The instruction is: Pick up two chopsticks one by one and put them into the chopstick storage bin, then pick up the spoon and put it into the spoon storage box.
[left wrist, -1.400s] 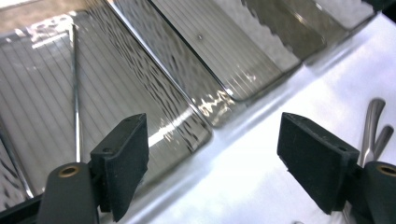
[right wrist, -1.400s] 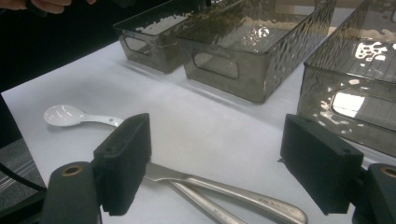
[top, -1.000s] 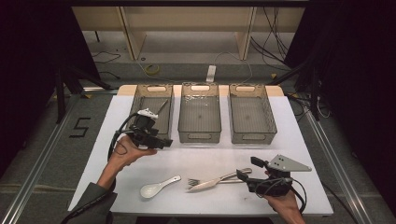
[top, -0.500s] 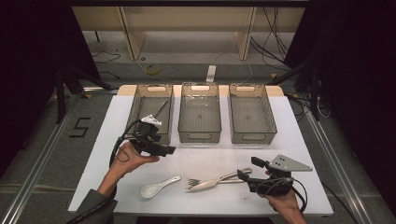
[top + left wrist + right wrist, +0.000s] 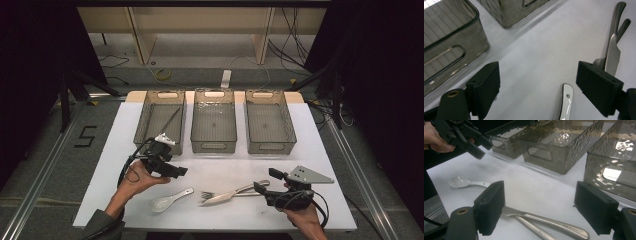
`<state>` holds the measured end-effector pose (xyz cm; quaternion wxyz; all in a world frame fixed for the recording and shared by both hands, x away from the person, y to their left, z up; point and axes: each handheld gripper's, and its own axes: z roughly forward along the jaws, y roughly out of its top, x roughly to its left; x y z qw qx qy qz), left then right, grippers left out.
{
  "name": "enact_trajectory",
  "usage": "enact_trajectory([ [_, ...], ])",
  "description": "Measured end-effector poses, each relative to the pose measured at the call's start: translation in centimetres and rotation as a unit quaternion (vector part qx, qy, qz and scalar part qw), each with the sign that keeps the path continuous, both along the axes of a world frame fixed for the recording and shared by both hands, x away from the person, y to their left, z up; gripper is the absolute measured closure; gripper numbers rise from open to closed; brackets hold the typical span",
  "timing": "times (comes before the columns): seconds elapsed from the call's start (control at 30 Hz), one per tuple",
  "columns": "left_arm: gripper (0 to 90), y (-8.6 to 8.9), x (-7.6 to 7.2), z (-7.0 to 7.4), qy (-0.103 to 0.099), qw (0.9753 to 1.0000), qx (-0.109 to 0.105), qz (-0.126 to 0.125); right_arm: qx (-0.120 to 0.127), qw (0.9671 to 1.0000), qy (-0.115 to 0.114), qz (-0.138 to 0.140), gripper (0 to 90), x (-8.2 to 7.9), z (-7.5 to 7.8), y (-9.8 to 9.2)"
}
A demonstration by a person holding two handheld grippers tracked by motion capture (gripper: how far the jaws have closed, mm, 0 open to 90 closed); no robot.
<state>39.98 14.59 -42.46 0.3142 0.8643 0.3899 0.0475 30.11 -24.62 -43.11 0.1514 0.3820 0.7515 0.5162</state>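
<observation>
The left claw (image 5: 177, 171) is wide open and holds nothing — it hangs above the white spoon (image 5: 167, 200). The right claw (image 5: 265, 181) is wide open too, empty, just by the knife (image 5: 227, 195) and fork (image 5: 212, 194) on the table (image 5: 220, 165).

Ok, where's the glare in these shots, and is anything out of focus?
Right gripper view: bright reflections ripple on the middle bin and right bin. Left gripper view: the near black pads look soft, the knife fairly sharp. High view: table evenly lit, surroundings dark.

left gripper (image 5: 172, 169): jaws apart (empty) | right gripper (image 5: 267, 181): jaws apart, low
</observation>
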Motion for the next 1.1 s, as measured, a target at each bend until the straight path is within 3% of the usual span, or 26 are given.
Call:
enact_trajectory([
  [0.27, 19.0, -0.5, -0.7, -0.9, 0.015, 0.9997, 0.017, -0.008, -0.001, 1.0, -0.001, -0.002, 25.3, -0.1, 0.0, -0.1],
  [0.43, 19.0, -0.9, -0.8, -1.4, 0.019, 0.9987, 0.043, -0.019, -0.001, 1.0, 0.0, -0.002, 25.3, -0.2, 0.0, -0.1],
  [0.57, 20.6, -1.2, -0.9, -1.7, 0.031, 0.9979, 0.05, -0.028, -0.001, 1.0, 0.0, -0.002, 25.3, -0.2, 0.0, -0.1],
  [0.67, 22.2, -1.7, -1.2, -1.9, 0.034, 0.9966, 0.065, -0.039, 0.0, 1.0, 0.002, -0.004, 25.3, -0.1, 0.0, -0.2],
  [0.93, 31.2, -2.8, -2.1, -2.4, 0.049, 0.993, 0.08, -0.071, -0.002, 1.0, -0.002, -0.005, 25.3, -0.3, 0.0, -0.2],
  [1.1, 39.8, -3.3, -2.5, -2.8, 0.067, 0.9878, 0.102, -0.096, -0.004, 1.0, -0.002, -0.008, 25.3, -0.4, 0.1, -0.2],
])
